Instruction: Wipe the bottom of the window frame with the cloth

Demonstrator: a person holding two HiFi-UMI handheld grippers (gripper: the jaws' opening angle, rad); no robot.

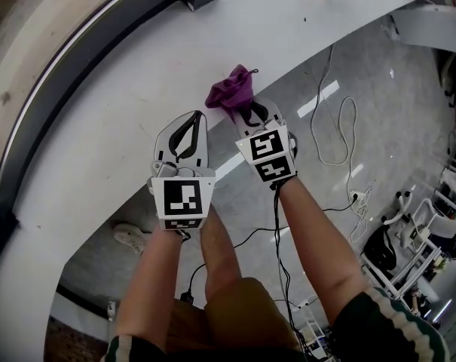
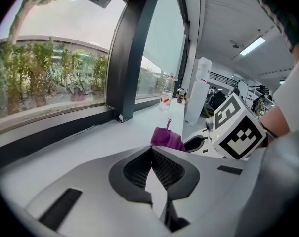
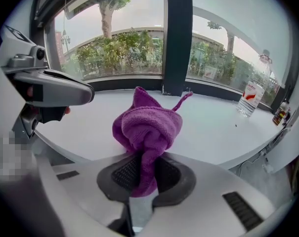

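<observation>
A bunched purple cloth (image 3: 147,132) sits pinched in my right gripper (image 3: 142,169), which is shut on it just above the front edge of the white sill (image 1: 122,104). The cloth (image 1: 231,90) also shows in the head view and the cloth (image 2: 167,138) in the left gripper view. My left gripper (image 1: 188,133) is beside it on the left, shut with nothing between its jaws, over the sill. The dark bottom rail of the window frame (image 2: 50,130) runs along the far side of the sill, well apart from both grippers; the same window frame (image 3: 124,83) shows in the right gripper view.
A dark vertical mullion (image 3: 178,38) meets the sill straight ahead. A plastic water bottle (image 3: 251,93) stands farther right on the sill. White cables (image 1: 341,127) lie on the floor below, and a shoe (image 1: 131,237) shows under the sill's edge.
</observation>
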